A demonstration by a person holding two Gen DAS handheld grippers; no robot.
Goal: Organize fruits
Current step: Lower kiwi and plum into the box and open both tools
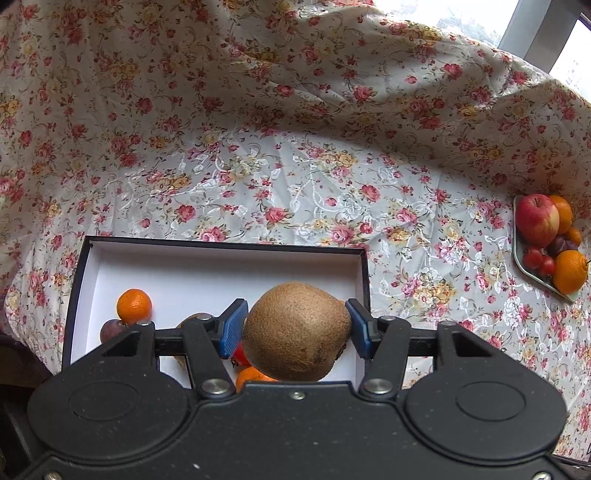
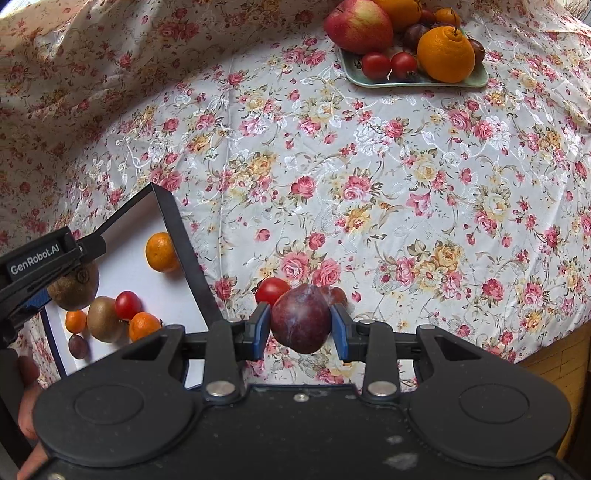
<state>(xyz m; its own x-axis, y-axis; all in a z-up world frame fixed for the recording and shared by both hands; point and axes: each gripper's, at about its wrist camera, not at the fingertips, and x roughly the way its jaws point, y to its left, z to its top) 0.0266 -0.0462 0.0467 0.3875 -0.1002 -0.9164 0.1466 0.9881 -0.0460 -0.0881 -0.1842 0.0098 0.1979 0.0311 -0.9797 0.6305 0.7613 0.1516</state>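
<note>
A: Kiwi first. Left gripper has it clamped between both blue pads, hanging over the white-lined box, so I'd lower it onto bare floor and not on top of the fruit already lying there.

B: Agreed. Right gripper is clenched on a dark plum, above the floral tablecloth, just beside the box's right wall. It needs to clear that wall before going down.

A: Release low, I'd say. Round fruit will likely roll.

B: Count in the box, from the right wrist view: 1 kiwi lying down, 1 cherry tomato, 3 small oranges, 1 plum. More may hide under the grippers.

A: On the cloth under your plum, 1 tomato, and something reddish behind the plum that I can't identify.

B: Tray at the far side: 1 apple, 2 cherry tomatoes, 1 big knobbed orange, at least 2 more oranges behind, at least 2 dark plums. Edges cut off the rest.
</note>
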